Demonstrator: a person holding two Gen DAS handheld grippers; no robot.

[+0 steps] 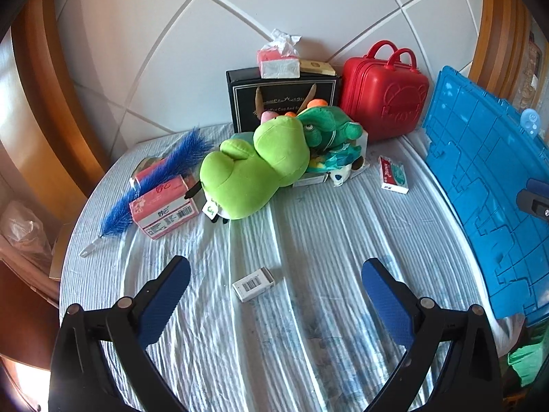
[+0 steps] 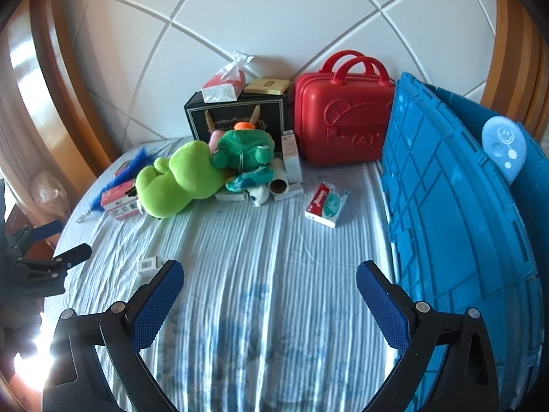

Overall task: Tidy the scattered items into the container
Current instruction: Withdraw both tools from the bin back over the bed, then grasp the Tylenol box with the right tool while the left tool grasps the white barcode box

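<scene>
A pile of items lies on the striped bed sheet: a lime green plush (image 1: 250, 175) (image 2: 175, 180), a dark green turtle plush (image 1: 326, 125) (image 2: 242, 151), a pink tissue box (image 1: 164, 207) under a blue feather duster (image 1: 154, 178), and a red-and-teal packet (image 1: 394, 174) (image 2: 326, 204). A small white barcode box (image 1: 254, 284) (image 2: 148, 265) lies just ahead of my open, empty left gripper (image 1: 276, 295). My right gripper (image 2: 269, 302) is open and empty over bare sheet. The blue plastic container (image 1: 487, 185) (image 2: 456, 226) stands at the right.
A red hard case (image 1: 384, 92) (image 2: 343, 120) and a black gift box (image 1: 281, 99) (image 2: 236, 113) with a tissue pack on top stand against the white wall. Wooden bed frame curves around both sides. The left gripper shows at the right wrist view's left edge (image 2: 51, 261).
</scene>
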